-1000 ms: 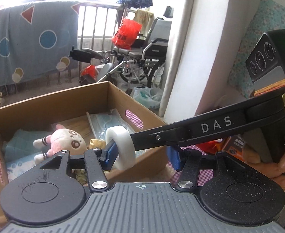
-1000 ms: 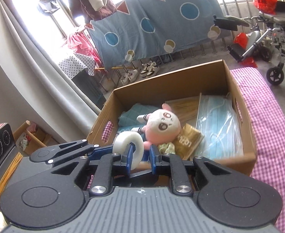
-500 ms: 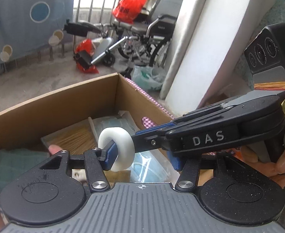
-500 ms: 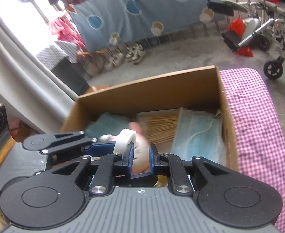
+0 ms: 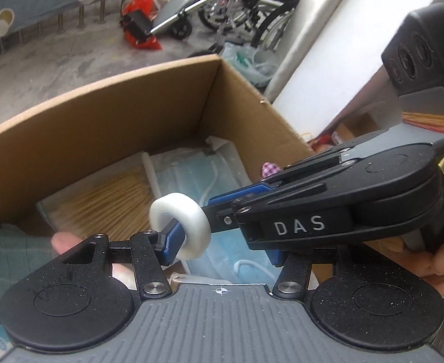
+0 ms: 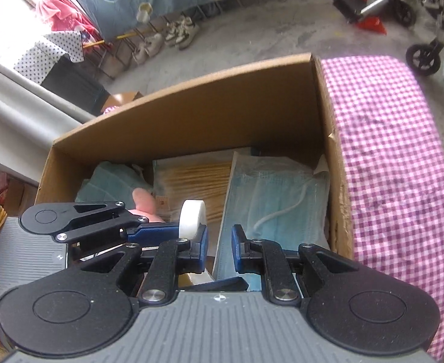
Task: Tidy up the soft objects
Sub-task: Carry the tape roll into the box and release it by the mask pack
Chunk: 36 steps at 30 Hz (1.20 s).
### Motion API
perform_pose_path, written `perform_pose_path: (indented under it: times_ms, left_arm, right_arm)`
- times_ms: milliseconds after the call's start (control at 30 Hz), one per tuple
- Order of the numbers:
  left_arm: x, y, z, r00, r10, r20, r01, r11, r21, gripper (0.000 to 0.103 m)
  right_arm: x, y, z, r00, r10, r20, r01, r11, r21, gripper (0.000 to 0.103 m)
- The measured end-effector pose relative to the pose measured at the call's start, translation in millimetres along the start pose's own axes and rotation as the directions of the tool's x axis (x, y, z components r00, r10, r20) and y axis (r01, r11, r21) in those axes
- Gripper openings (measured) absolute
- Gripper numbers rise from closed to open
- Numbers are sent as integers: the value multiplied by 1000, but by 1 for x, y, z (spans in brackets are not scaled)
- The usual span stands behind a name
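Note:
A white tape roll [image 5: 178, 227] hangs ringed over the left finger of my left gripper [image 5: 222, 248], whose jaws stand apart over the cardboard box [image 5: 100, 127]. My right gripper [image 6: 220, 239] is shut with nothing between its pads. Its left finger touches the far side of the tape roll [image 6: 191, 216], and in the left wrist view its tip [image 5: 217, 213] comes in from the right. Below lie a pack of blue face masks [image 6: 276, 199], a pack of wooden sticks [image 6: 197, 181], a teal cloth [image 6: 110, 181] and a pink plush ear [image 6: 143, 199]; the rest of the plush is hidden.
The box [image 6: 191, 115] stands on a purple checked cloth [image 6: 388, 151] that runs along its right side. A person's hand [image 5: 442, 257] holds the right gripper's handle. A wheelchair [image 5: 237, 0] and shoes [image 6: 179, 33] stand on the concrete floor beyond.
Both grippers have moved forward over the box and tipped downward, carrying the tape roll along. The plush has slid out of sight under them, leaving only an ear showing.

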<state>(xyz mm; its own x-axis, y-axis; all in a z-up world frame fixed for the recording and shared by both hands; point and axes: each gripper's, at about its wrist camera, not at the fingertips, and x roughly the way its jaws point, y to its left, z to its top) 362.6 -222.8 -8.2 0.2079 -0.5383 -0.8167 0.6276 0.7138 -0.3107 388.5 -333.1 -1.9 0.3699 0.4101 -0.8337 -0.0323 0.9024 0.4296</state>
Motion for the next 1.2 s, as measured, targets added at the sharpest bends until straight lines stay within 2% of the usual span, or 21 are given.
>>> perform_pose_path:
  times_ms: [133, 200, 467, 667, 933, 1133, 1200]
  left_arm:
    - [-3, 3, -2, 999, 37, -22, -37, 999, -9, 55]
    - [-4, 5, -4, 998, 51, -31, -52, 999, -14, 59]
    - [16, 11, 1, 988, 88, -126, -90, 996, -17, 70]
    - [8, 12, 2, 991, 88, -103, -90, 996, -17, 74]
    - [-15, 10, 2, 996, 78, -51, -79, 996, -30, 78]
    - [-57, 19, -9, 995, 92, 41, -90, 994, -56, 84]
    - [-76, 20, -16, 991, 104, 79, -99, 993, -67, 91]
  right_arm:
    - [11, 1, 3, 998, 39, -47, -39, 999, 13, 18]
    - [18, 2, 5, 997, 42, -70, -41, 999, 10, 19]
    - [18, 12, 11, 994, -66, -88, 60, 996, -63, 22]
    - [7, 14, 17, 994, -101, -30, 98, 991, -91, 30]
    - [-11, 13, 22, 995, -94, 45, 98, 992, -75, 31]
    - [-14, 19, 26, 998, -12, 63, 16, 998, -63, 31]
    - [-12, 20, 27, 998, 32, 50, -29, 998, -52, 31]
